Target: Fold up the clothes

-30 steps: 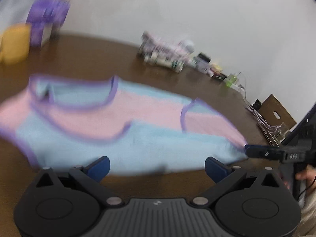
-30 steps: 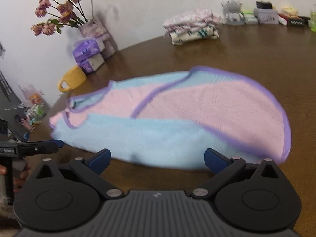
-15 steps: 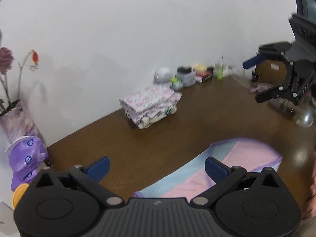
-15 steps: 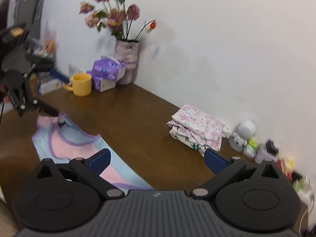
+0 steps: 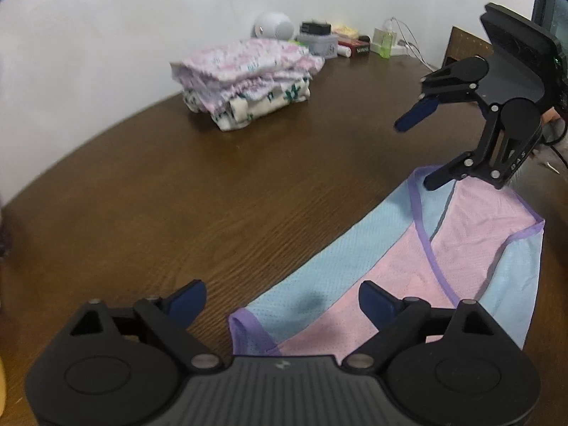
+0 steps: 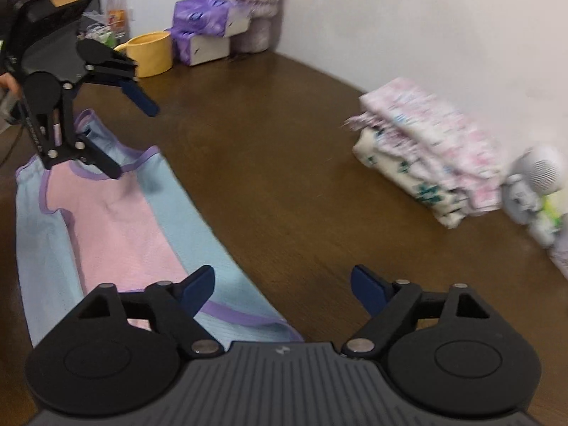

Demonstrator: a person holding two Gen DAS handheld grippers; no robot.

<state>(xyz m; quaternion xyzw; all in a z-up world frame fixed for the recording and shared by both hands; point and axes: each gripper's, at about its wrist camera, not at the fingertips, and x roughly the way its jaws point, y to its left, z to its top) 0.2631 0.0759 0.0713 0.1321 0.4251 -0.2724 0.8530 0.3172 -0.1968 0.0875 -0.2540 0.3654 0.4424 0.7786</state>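
The pink-and-blue garment (image 5: 419, 277) lay flat on the brown wooden table (image 5: 213, 177), a sleeveless mesh top with purple binding, stretched as a long strip between the two grippers. The left gripper (image 5: 282, 300) stood at one end of the strip, over a purple-edged corner; the right gripper (image 6: 282, 284) stood at the opposite end, beside the bound hem. Both sets of jaws were closing with wide gaps remaining. No pad pressed on cloth in either view; fabric lay below and partly between the left fingers, while the right gripper's span reached mostly over bare wood.

Risks at this stage, as judged from the layout:

1. Missed pinch. The right jaws sat half off the garment's edge. Closing there could catch only the binding or nothing at all.
2. Single-layer pickup. The top appeared doubled lengthwise. A shallow bite could lift the upper layer alone and open the fold.
3. Uneven lift. If one gripper seized before the other, the thin mesh would likely skew and wrinkle.
4. Collision. A stack of folded clothes (image 6: 429, 152) sat well apart across the table; a wide sweep could disturb it.
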